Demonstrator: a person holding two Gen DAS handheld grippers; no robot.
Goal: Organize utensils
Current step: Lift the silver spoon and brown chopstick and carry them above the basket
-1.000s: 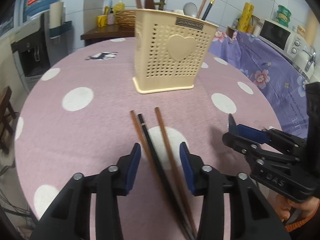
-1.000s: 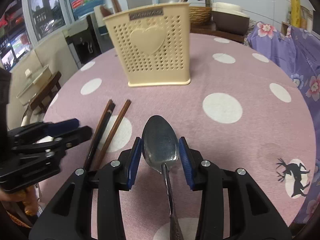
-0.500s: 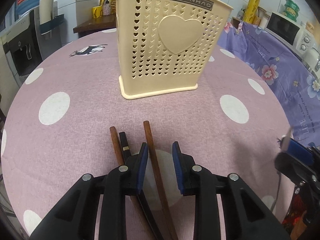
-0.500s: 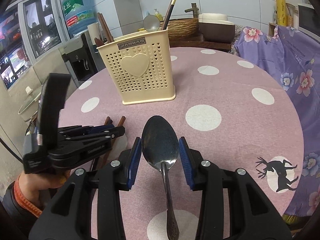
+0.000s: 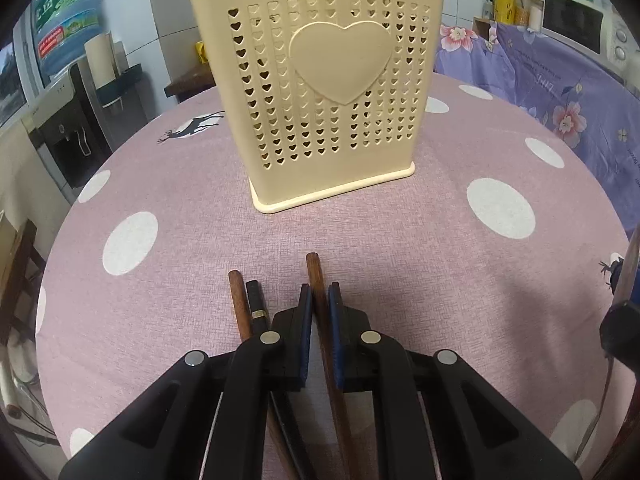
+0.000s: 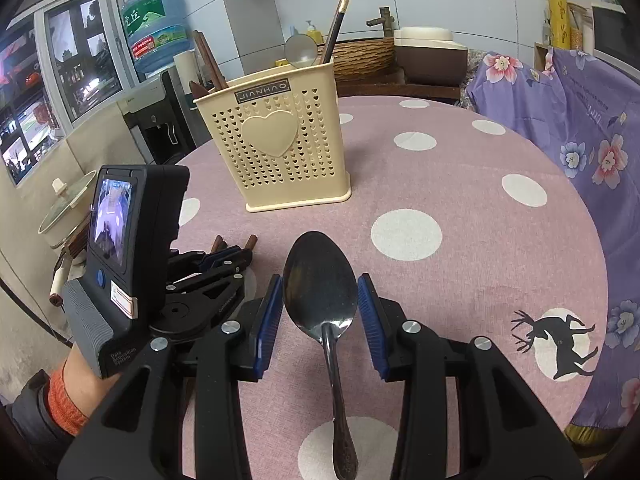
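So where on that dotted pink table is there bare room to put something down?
Bare cloth lies right of the cream heart-pattern plastic holder, toward the black deer print. It is crowded near the left gripper, around the brown wooden chopsticks.

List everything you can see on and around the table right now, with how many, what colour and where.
utensil holder: 1, cream, heart cutouts, standing mid-table with utensils poking out the top
brown chopsticks: 2, reddish brown, on the table near the camera; one lies free, one is in the left gripper
black chopstick: 1, black with a gold band, beside the free brown one
spoon: 1, metal, between the right gripper's fingers, bowl forward
tablecloth: 1, pink with white dots and deer prints
water bottle: 1, blue, behind the table at left
floral cloth: 1, purple, at right
left gripper: black, blue pads, closed on a brown chopstick
right gripper: black, blue pads, spread either side of the spoon
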